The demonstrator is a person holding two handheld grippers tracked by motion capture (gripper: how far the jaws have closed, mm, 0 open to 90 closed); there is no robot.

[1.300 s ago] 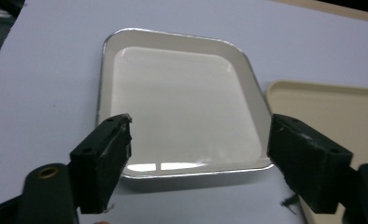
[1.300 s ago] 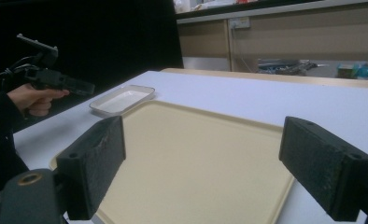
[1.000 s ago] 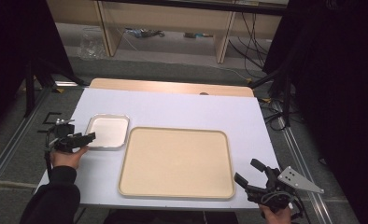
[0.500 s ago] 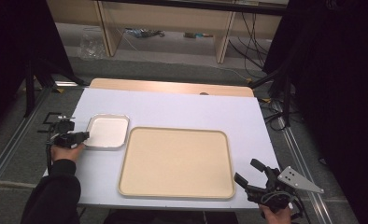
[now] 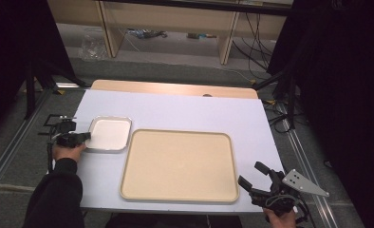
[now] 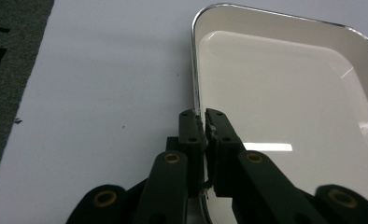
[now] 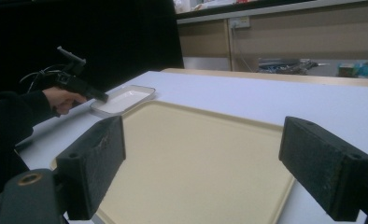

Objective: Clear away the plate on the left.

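A small white metal tray [image 5: 110, 134] [image 6: 285, 107] [image 7: 126, 98] lies at the left of the white table, just left of a big beige tray [image 5: 179, 165] [image 7: 187, 154]. My left gripper [image 5: 84, 137] [image 6: 203, 122] has just been closing and is now shut on the small tray's left rim, one jaw outside it and one inside. In the right gripper view that left gripper [image 7: 102, 97] pinches the tray's near edge. My right gripper [image 5: 252, 176] [image 7: 201, 163] stands open at the table's front right corner, off the beige tray, with nothing between its jaws.
The white table [image 5: 185, 111] has a wooden strip along its far edge. Beyond it stand wooden furniture legs and cables on the floor [image 5: 147, 34]. Dark curtains hang on both sides. A metal rail [image 5: 14, 142] runs along the table's left.
The left gripper moved a little right onto the small tray's left rim and its jaws closed on it. The right gripper kept still.
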